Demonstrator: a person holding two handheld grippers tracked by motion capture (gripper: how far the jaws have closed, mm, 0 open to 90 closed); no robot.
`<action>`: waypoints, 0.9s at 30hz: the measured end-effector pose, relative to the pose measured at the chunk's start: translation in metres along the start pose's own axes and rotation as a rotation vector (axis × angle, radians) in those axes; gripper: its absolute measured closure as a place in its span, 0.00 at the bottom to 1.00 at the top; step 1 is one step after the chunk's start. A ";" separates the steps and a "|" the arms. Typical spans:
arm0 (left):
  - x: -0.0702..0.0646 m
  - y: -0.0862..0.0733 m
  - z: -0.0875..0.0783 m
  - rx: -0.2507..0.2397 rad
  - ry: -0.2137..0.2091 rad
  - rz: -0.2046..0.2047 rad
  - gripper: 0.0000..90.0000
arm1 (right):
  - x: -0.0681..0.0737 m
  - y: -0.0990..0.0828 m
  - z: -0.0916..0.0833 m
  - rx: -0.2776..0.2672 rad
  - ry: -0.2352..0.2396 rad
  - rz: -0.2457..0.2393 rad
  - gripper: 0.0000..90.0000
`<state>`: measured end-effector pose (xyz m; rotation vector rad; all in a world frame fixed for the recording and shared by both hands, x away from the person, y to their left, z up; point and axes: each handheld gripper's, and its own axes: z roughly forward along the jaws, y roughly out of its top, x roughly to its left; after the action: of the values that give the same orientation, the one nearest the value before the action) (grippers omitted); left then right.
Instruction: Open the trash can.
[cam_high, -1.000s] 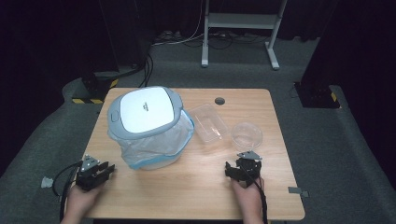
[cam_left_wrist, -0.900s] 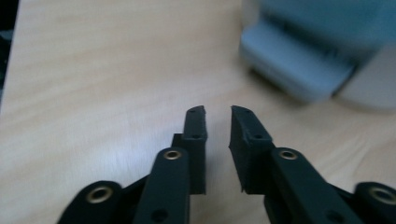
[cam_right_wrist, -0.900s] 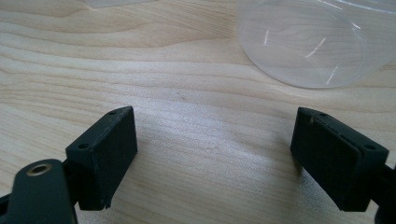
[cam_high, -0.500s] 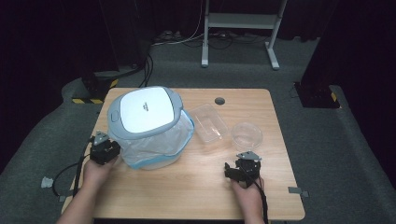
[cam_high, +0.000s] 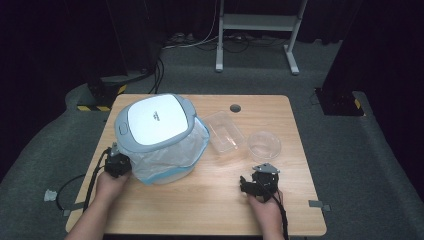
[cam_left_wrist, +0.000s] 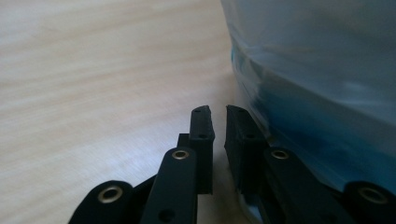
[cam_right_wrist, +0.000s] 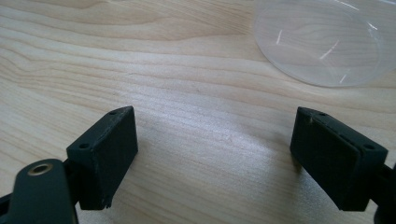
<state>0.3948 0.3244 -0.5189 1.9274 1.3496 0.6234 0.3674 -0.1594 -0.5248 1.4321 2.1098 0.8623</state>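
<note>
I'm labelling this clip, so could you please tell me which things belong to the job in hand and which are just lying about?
In the job:
- lidded bin with its plastic liner bag
- left gripper, jaws just closing beside the bag, nothing between them

Lying about:
- rectangular clear container
- round clear bowl
- right gripper, open over the table

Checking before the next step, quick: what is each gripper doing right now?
Left gripper: jaws nearly together, just been closing, nothing between them, beside the bin.
Right gripper: open, empty, over the table.

Grey-rimmed white lid (cam_high: 154, 121); pale blue translucent bag (cam_high: 172, 157); clear containers (cam_high: 225, 131); light wood-grain table (cam_high: 210, 200); black grippers (cam_high: 257, 184)
</note>
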 end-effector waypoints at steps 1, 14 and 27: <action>-0.003 -0.003 0.000 0.033 -0.007 0.019 0.89 | 0.000 0.000 0.000 0.000 0.000 -0.001 0.16; -0.041 -0.039 -0.037 0.018 -0.049 -0.019 0.84 | 0.005 -0.002 -0.002 -0.002 0.026 -0.023 0.17; -0.090 -0.043 -0.042 0.013 -0.154 0.137 0.69 | 0.037 0.001 -0.007 -0.013 0.094 -0.033 0.40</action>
<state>0.3074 0.2601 -0.5247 2.0468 1.1365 0.5204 0.3506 -0.1263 -0.5199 1.3711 2.1856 0.9464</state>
